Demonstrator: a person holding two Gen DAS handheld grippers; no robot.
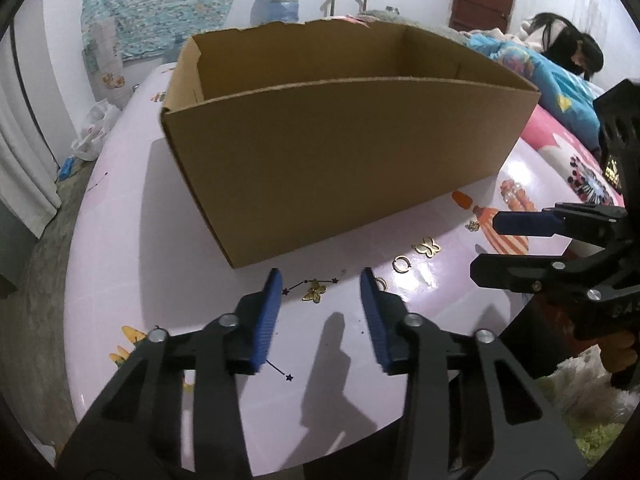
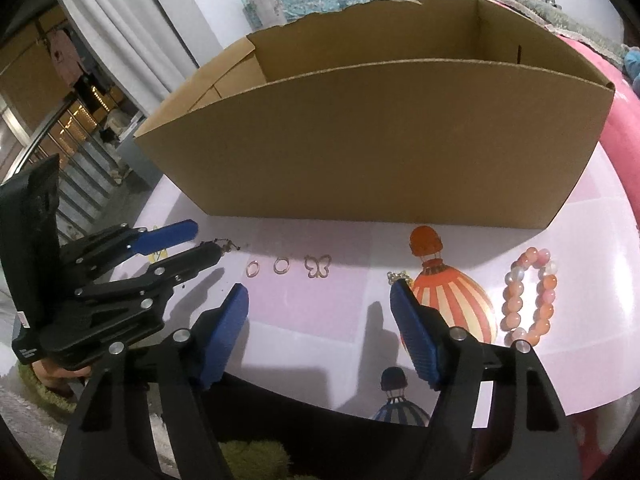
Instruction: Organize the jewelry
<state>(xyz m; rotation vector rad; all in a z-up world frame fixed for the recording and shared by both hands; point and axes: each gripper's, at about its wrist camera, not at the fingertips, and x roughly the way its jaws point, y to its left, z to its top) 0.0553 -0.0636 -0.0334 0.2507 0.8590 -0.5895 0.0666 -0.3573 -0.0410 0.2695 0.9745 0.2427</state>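
An open cardboard box (image 1: 340, 160) (image 2: 380, 140) stands on the pink table. In front of it lies a row of jewelry. A gold butterfly pendant on a thin chain (image 1: 315, 291) lies between the fingers of my left gripper (image 1: 321, 280) (image 2: 208, 240), which is open and low over it, the pads not touching it. Further right lie two rings (image 2: 252, 269) (image 2: 281, 265), a butterfly outline charm (image 2: 317, 266) (image 1: 426, 246), a small gold piece (image 2: 398, 278) and a pink bead bracelet (image 2: 530, 296). My right gripper (image 2: 319, 290) (image 1: 484, 244) is open, just short of the charm, holding nothing.
The table's cloth (image 2: 320, 340) carries printed hot-air balloons (image 2: 452, 304), and its round edge runs close under both grippers. A person (image 1: 572, 48) lies on a bed behind at the right. A pink cushion (image 2: 624, 128) sits beside the box. White curtains (image 2: 120, 20) hang at the left.
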